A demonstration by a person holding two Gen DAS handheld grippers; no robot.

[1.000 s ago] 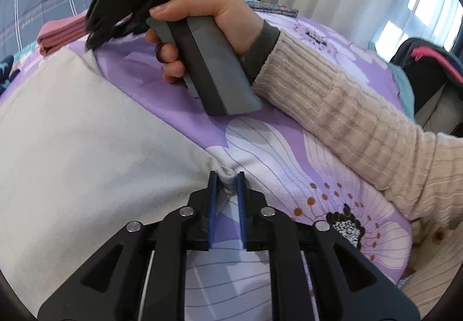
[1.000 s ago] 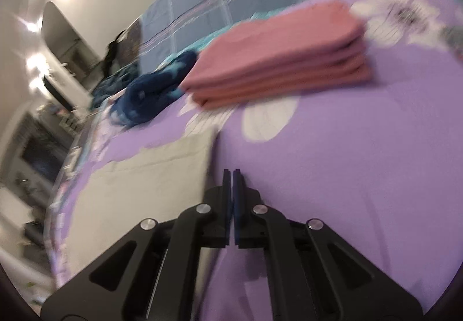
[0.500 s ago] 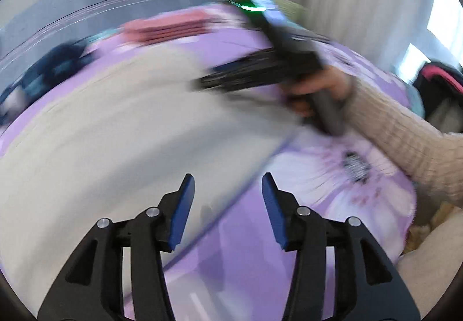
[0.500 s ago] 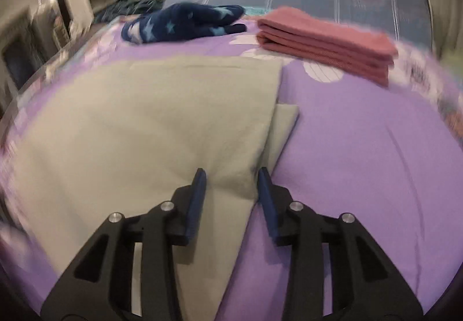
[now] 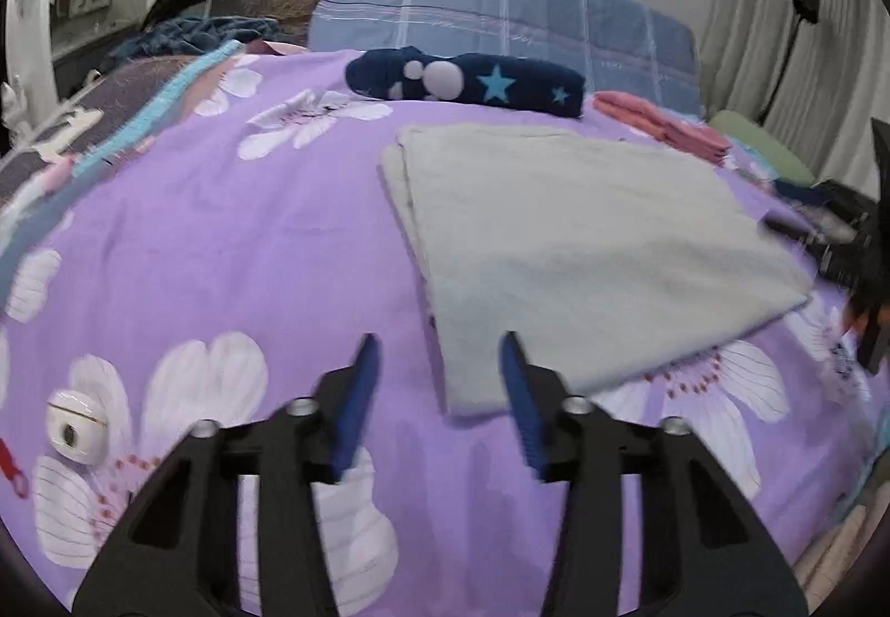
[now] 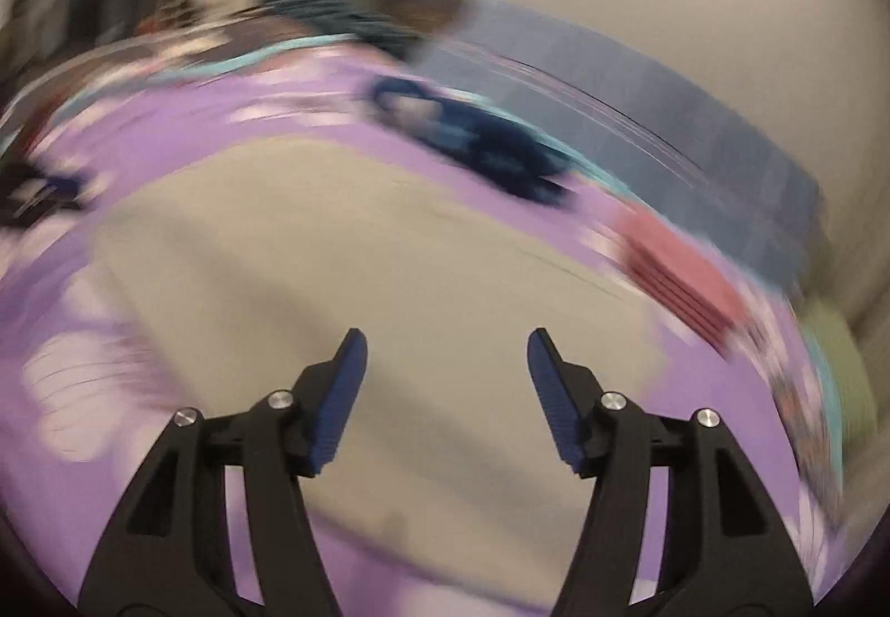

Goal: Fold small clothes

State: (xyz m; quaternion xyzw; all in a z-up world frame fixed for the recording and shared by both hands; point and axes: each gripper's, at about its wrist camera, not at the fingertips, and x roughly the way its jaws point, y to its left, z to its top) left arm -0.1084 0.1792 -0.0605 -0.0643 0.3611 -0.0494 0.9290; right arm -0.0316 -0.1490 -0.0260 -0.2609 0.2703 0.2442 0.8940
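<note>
Where the purple floral bedspread (image 5: 233, 238) forms the work surface, a pale grey folded cloth (image 5: 578, 250) lies flat on it, roughly rectangular, with a lower layer showing as a narrow strip along its left edge. Its near corner sits just ahead of the left gripper (image 5: 439, 383), whose blue-padded fingers stand apart and hold nothing. The right gripper (image 6: 445, 383) is likewise spread wide and empty, above the same cloth; that view is heavily motion-blurred. Beyond the cloth lies a dark navy rolled garment with pale blue stars (image 5: 467, 80), and to its right a stack of folded pink cloths (image 5: 662, 124). A blue plaid pillow (image 5: 500, 16) stands against the plain wall. Pale pleated curtains (image 5: 790, 16) hang on the right. A small white round object (image 5: 75, 430) rests on the bedspread at near left.
</note>
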